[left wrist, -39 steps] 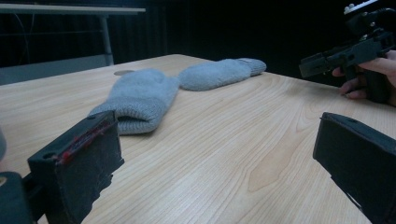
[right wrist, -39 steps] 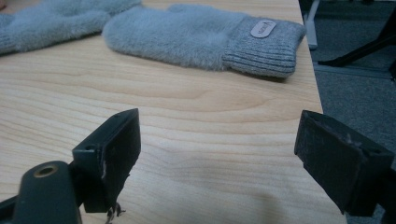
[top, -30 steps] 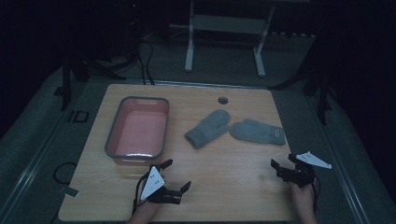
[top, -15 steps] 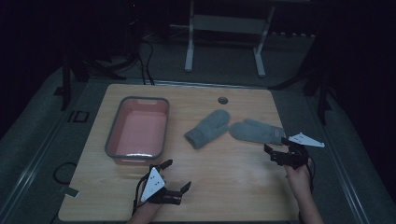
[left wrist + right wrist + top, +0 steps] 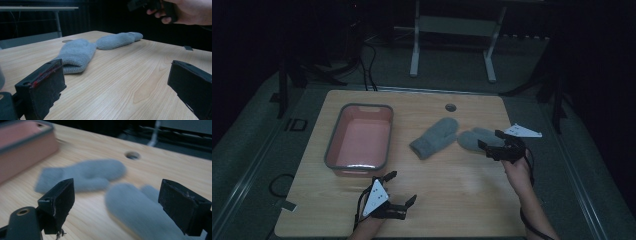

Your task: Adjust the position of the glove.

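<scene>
High view: your left gripper (image 5: 401, 187) rests wide open and empty at the near table edge, and beyond it the pink rectangular plastic tub with grey rim (image 5: 332, 144) holds nothing. Your right gripper (image 5: 493, 141), jaws spread and gripping nothing, has moved forward from the near right edge to just above the right grey knitted mitten (image 5: 477, 138), which touches the left grey knitted mitten (image 5: 435, 136).

Left black two-jaw gripper (image 5: 401, 189) low at seven o'clock, jaws spread wide; right black two-jaw gripper (image 5: 490, 142) raised at three o'clock, jaws apart.
</scene>
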### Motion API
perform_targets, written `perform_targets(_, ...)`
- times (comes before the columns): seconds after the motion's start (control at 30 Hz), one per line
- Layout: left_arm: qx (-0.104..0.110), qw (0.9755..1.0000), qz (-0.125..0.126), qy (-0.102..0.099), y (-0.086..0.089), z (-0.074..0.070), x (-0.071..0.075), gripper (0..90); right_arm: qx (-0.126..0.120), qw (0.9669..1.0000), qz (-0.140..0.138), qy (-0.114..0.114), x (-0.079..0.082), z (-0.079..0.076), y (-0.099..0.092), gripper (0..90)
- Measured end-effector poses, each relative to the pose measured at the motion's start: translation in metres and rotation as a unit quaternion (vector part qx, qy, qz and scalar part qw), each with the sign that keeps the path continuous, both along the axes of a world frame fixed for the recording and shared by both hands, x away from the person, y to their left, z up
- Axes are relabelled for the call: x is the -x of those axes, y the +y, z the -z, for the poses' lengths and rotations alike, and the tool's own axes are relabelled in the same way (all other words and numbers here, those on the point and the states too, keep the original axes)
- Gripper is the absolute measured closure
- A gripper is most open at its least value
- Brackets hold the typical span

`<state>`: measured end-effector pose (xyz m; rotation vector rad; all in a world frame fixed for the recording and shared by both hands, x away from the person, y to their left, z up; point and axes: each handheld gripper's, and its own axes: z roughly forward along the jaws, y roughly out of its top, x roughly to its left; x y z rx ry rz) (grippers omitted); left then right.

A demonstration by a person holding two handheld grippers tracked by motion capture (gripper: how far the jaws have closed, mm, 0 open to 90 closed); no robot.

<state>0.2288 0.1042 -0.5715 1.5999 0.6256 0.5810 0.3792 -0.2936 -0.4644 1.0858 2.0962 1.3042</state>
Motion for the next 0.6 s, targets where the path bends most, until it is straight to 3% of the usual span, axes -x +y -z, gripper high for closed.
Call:
perform_targets(0.1,0.002,1.0,0.003,0.004,0.0,0.0,0.0,1.4,-0.01,0.9996,-0.027,0.004,-0.009,-0.003,0.016,13.7)
perform_targets(0.23,0.001,1.0,0.004,0.003,0.0,0.0,0.0,1.4,-0.003,0.9983,-0.054,0.019,-0.023,-0.003,0.038,14.3)
perform_targets(0.4,0.0,1.0,0.005,0.002,0.0,0.0,0.0,1.4,-0.006,0.9973,-0.066,0.032,-0.039,0.004,0.061,14.3)
perform_targets(0.53,0.0,1.0,0.006,0.002,0.0,0.0,0.0,1.4,-0.036,0.9938,-0.094,0.048,-0.053,0.009,0.076,14.0)
perform_targets(0.6,-0.001,1.0,0.006,0.001,-0.001,0.0,0.0,1.4,-0.037,0.9935,-0.095,0.049,-0.058,0.011,0.082,14.1)
